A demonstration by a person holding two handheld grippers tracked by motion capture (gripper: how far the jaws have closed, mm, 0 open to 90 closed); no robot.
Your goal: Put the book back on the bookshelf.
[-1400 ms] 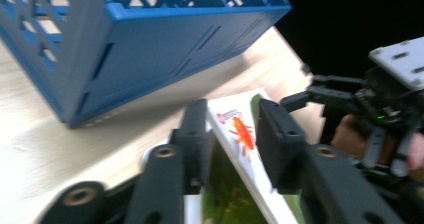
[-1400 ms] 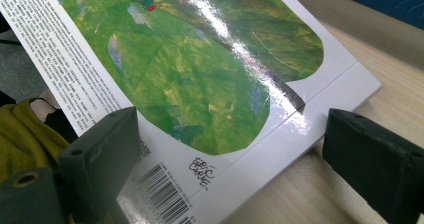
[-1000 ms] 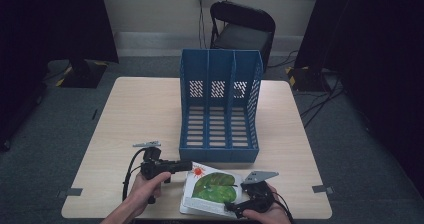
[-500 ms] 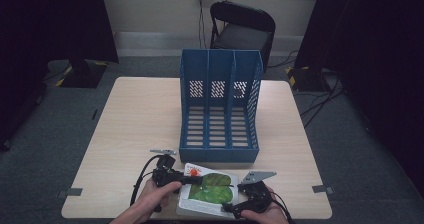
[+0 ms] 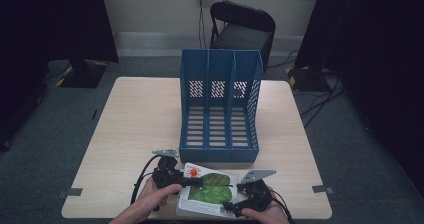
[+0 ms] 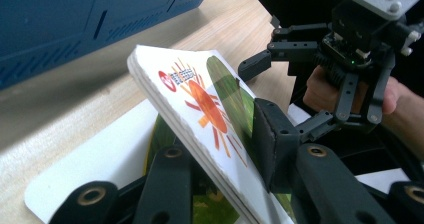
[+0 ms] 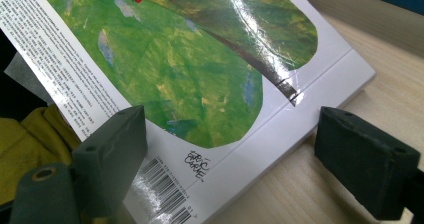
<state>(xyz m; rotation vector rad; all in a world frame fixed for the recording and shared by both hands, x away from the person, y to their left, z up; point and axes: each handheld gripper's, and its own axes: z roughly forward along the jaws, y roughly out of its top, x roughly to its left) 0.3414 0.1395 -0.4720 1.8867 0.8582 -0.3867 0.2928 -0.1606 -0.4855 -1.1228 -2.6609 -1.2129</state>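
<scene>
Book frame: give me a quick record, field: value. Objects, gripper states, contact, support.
book: white cover with green leaf art, near table edge, one end lifted off the table
left gripper: shut on book, jaws clamping its raised edge
right gripper: open, jaws straddling the book's barcode corner, not clamping
file rack: blue, three slots, upright, behind the book, apart from it
table: light wood
chair: black, beyond the table's far side
</scene>
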